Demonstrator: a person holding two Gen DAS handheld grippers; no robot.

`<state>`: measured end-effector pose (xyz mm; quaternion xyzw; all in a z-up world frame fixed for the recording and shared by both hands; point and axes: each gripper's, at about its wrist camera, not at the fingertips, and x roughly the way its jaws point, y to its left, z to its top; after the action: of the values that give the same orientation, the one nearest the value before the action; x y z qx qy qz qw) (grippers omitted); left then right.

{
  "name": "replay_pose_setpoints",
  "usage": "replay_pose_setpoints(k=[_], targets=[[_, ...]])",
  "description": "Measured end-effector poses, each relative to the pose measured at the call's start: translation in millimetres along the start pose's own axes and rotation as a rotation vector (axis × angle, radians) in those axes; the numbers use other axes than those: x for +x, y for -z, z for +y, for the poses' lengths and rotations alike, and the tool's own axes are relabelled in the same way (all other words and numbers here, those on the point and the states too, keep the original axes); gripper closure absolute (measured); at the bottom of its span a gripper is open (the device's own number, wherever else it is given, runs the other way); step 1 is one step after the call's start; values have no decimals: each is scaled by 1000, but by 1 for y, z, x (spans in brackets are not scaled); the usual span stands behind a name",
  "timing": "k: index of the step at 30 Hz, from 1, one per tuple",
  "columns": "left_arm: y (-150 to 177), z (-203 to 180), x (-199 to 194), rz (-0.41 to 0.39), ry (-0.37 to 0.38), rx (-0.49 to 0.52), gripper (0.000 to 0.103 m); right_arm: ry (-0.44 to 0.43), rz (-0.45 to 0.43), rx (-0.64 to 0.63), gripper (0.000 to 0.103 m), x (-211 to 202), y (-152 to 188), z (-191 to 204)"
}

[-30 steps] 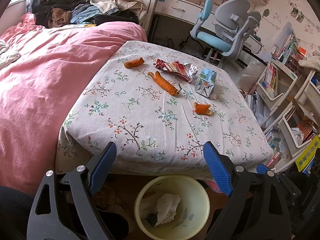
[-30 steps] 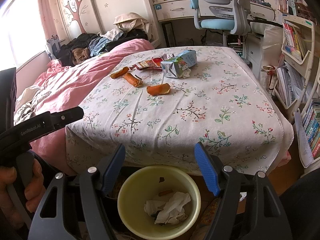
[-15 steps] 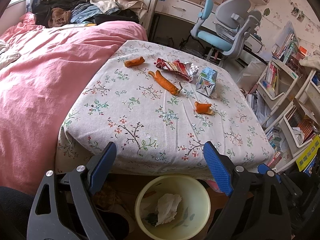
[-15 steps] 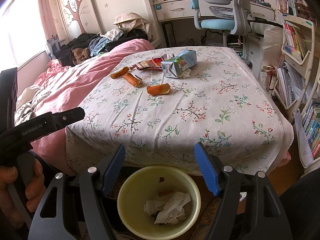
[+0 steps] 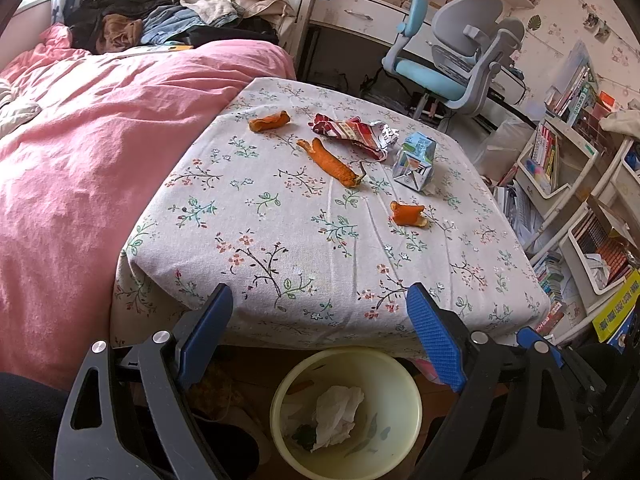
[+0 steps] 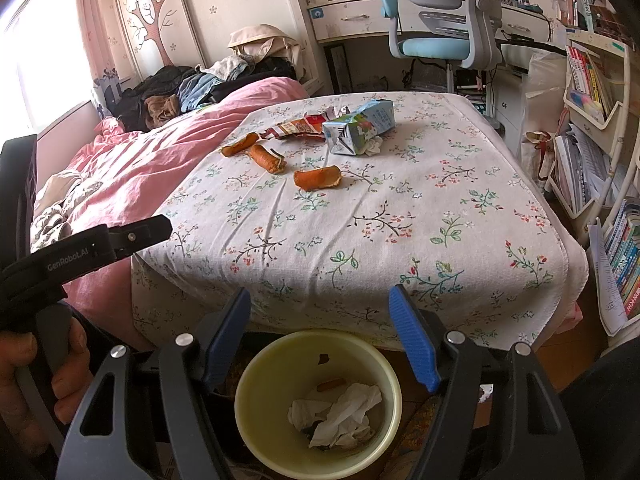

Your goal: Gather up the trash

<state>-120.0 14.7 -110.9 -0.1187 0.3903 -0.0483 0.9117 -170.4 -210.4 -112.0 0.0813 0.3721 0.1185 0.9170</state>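
Left tongs: my left gripper (image 5: 320, 320) has its blue jaws wide apart, and nothing is between them. It hangs just off the near edge of the table, above the bin.
Right tongs: my right gripper (image 6: 320, 320) is open too, a bit less wide, and holds nothing. It also hangs at the near edge, over the bin.
Table: it wears a flowery tablecloth (image 5: 280, 248) and stands right beside the pink bed (image 5: 80, 152).
Trash: all of it lies toward the far side of the table, well apart from my tongs.
Peels: three bits of orange peel. The closest one (image 5: 408, 215) lies alone, right of the middle. A long one (image 5: 332, 164) is further back. A small one (image 5: 269, 121) is near the far left corner.
Wrapper: a crinkled red snack wrapper (image 5: 352, 133) lies by the far edge.
Carton: a squashed drink carton (image 5: 416, 157) sits just beside the wrapper, with a scrap of white paper at its foot.
Bin: the yellow bin (image 6: 256, 368) stands on the floor under the near edge. Crumpled tissue (image 6: 340, 412) is already inside.
What I think comes next: reaching for the closest peel.
What could go wrong: the peel is thin and curled, so my jaws might pinch the cloth with it and drag the other trash. The carton may drip. A loose hold could drop a piece beside the bin.
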Motion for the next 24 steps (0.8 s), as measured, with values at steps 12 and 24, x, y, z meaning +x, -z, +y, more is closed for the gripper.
replay_pose_setpoints(k=[12,24], targets=[[-1,-1,-1,-4,3,1,18,-1,-4,0,34,1,1,-1],[-1,-2,-2,-3,-1,0,18,-3,-9,0,34,0,1,-2]])
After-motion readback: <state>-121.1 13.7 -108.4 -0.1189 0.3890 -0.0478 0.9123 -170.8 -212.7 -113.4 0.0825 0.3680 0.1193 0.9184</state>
